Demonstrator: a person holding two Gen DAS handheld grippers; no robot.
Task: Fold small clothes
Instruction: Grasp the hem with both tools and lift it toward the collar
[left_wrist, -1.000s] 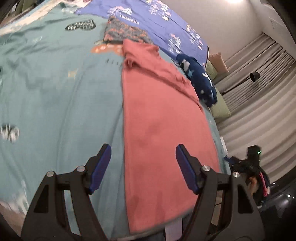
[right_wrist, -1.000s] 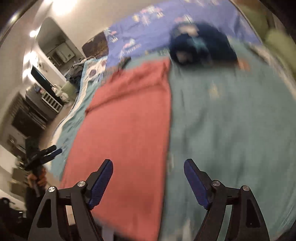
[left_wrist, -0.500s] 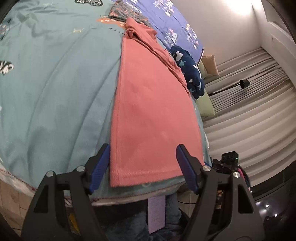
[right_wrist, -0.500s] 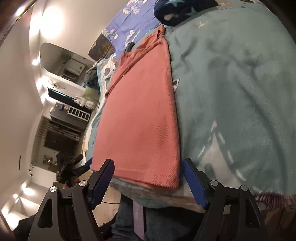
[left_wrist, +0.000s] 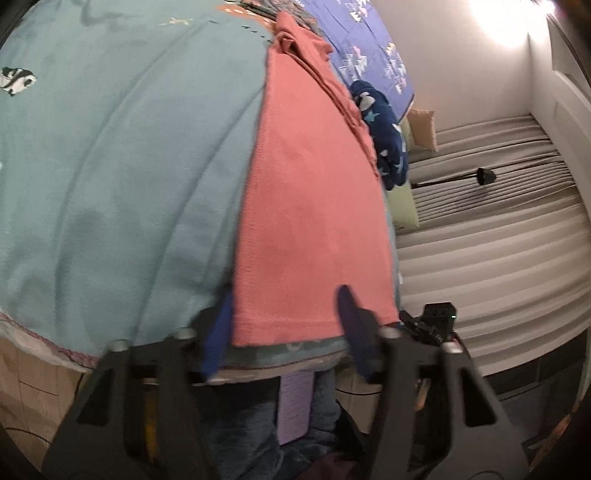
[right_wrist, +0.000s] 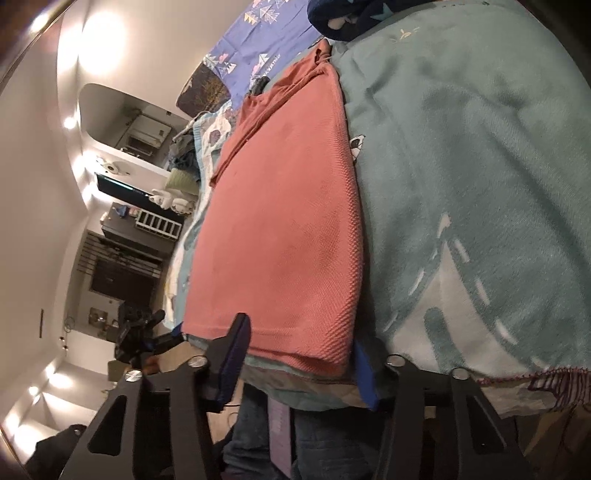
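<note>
The pink shirt (left_wrist: 314, 206) lies flat in a long folded strip on the teal blanket (left_wrist: 122, 155), w/ its bottom hem right at the bed's near edge. Its collar end is far away, near the purple sheet (left_wrist: 365, 40). A dark blue star cloth (left_wrist: 384, 136) sits just beside the shirt's far right side.

The left gripper (left_wrist: 284, 325) is at the hem, fingers spread wide. One blue pad (left_wrist: 218, 332) is by the shirt's left edge, the other is over the hem. It's blurry, so I can't tell if the pads touch the cloth.

The right gripper (right_wrist: 299, 358) is at the hem's right corner (right_wrist: 332, 350), also wide open. One finger is on each side of the thick folded edge, not squeezing it.

Gray curtains (left_wrist: 480, 229) hang at the side.
</note>
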